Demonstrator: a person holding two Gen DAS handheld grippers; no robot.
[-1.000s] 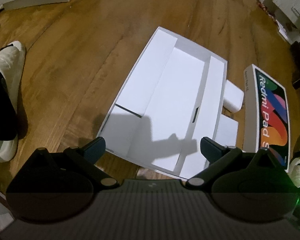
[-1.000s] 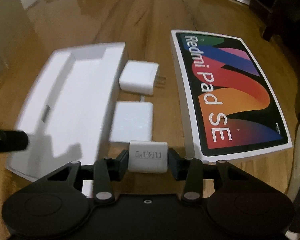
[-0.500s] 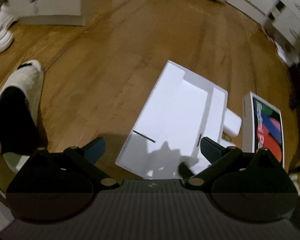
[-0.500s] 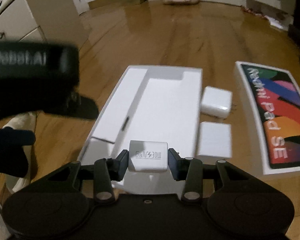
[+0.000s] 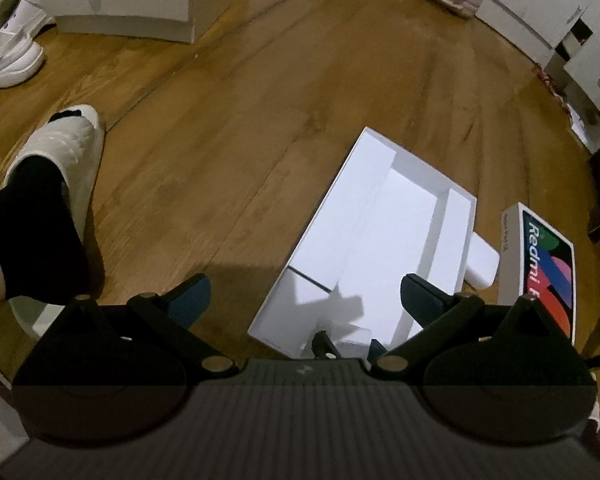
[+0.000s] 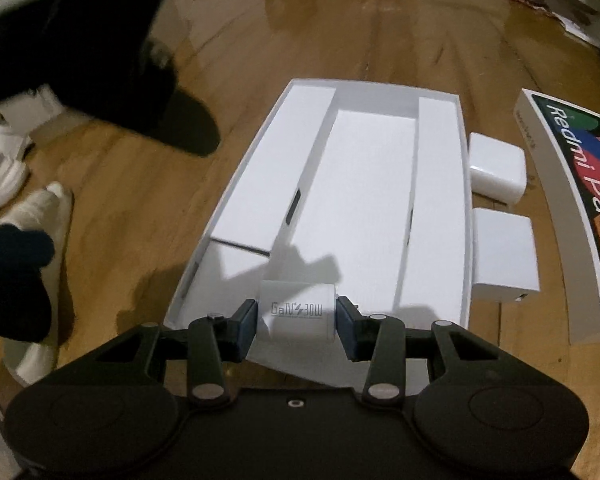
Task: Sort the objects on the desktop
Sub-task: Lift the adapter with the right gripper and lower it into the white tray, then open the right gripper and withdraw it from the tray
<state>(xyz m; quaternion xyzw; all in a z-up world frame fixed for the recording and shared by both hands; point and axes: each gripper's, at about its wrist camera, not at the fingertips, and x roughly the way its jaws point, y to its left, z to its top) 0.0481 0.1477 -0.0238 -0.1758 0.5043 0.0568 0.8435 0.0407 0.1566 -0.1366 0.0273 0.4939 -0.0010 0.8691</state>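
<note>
Now the right gripper [image 6: 296, 317] has swung leftward from the charger's old spot beside the Redmi Pad SE box [image 6: 572, 216], and its jaws stay clamped on the small white GaN 30W charger [image 6: 297, 312], one pad on each side. A second ago the charger hung over the floor [image 6: 148, 216] between the white tray [image 6: 440, 92] and the tablet box; now it hangs over the tray's near end, at about 6 o'clock of the tray, above the long centre channel. Whether it touches the tray floor I cannot tell. Two more white adapters [image 6: 496, 172] lie on the floor at the tray's 3 o'clock edge, between it and the tablet box.

The left gripper [image 5: 304, 294] has pulled back and up; its jaws stand wide with nothing between them, the tray [image 5: 380, 136] lying at its 1 o'clock.

This suggests the carry is nearly done: the charger looks ready to be lowered and released into a compartment, with the two adapters likely next.
</note>
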